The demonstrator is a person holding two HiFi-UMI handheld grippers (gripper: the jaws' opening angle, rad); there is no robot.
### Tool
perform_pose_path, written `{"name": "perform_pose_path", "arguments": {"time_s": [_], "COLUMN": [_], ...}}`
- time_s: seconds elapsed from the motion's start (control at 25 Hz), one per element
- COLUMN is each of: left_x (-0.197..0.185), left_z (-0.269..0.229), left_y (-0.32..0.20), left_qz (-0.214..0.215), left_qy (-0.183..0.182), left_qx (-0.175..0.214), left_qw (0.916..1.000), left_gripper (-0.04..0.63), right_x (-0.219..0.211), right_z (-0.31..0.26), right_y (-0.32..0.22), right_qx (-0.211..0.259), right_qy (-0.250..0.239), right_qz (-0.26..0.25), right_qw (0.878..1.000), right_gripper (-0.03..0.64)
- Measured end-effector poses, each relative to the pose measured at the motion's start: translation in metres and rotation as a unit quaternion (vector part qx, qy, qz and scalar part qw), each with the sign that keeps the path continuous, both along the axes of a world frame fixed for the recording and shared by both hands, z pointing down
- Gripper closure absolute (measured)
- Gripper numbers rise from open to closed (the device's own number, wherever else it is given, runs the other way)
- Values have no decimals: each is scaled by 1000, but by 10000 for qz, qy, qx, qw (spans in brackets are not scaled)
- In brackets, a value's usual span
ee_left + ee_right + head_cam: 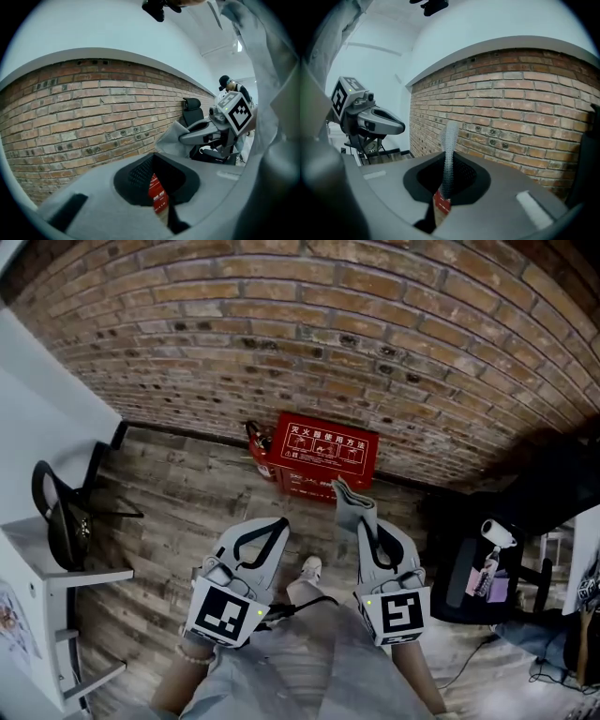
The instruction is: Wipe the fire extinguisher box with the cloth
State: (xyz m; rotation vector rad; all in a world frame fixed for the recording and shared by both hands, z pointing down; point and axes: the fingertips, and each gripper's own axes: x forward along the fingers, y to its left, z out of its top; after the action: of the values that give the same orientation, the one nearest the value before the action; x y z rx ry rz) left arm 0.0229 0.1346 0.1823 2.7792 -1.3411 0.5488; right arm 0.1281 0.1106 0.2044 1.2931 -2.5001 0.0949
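The red fire extinguisher box (320,459) stands on the wooden floor against the brick wall (309,334). My right gripper (360,521) hovers just in front of it, shut on a grey cloth (350,500) that sticks up past its tips toward the box. In the right gripper view the cloth (449,152) rises between the jaws, with a strip of the red box (440,206) below it. My left gripper (273,526) is held beside the right one, shut and holding nothing. A sliver of the box (158,197) shows through its jaws in the left gripper view.
A red extinguisher (255,442) stands at the box's left side. A black chair (66,512) and a white shelf (56,568) are on the left, a dark office chair (478,577) on the right. My shoe (310,567) shows between the grippers.
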Motion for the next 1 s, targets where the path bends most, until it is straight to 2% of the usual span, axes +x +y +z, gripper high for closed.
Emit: {"name": "perform_pose_path", "arguments": {"time_s": [0.32,1.0], "left_x": [17,17], "left_z": [5,18], "left_y": [-48,-80], "left_qz": [-169,-473], "left_qy": [-70,-25], "left_qx": [-178,-319], "left_qw": [9997,9984], "left_gripper": [598,598], "right_x": [14,21], "right_z": [5,34], "right_y": [-46,-76], "right_qx": [-126,-429], "right_qy": [-29,81], "right_qz": [-237,-374], "right_qw": [9996,9983], "right_gripper": [598,598]}}
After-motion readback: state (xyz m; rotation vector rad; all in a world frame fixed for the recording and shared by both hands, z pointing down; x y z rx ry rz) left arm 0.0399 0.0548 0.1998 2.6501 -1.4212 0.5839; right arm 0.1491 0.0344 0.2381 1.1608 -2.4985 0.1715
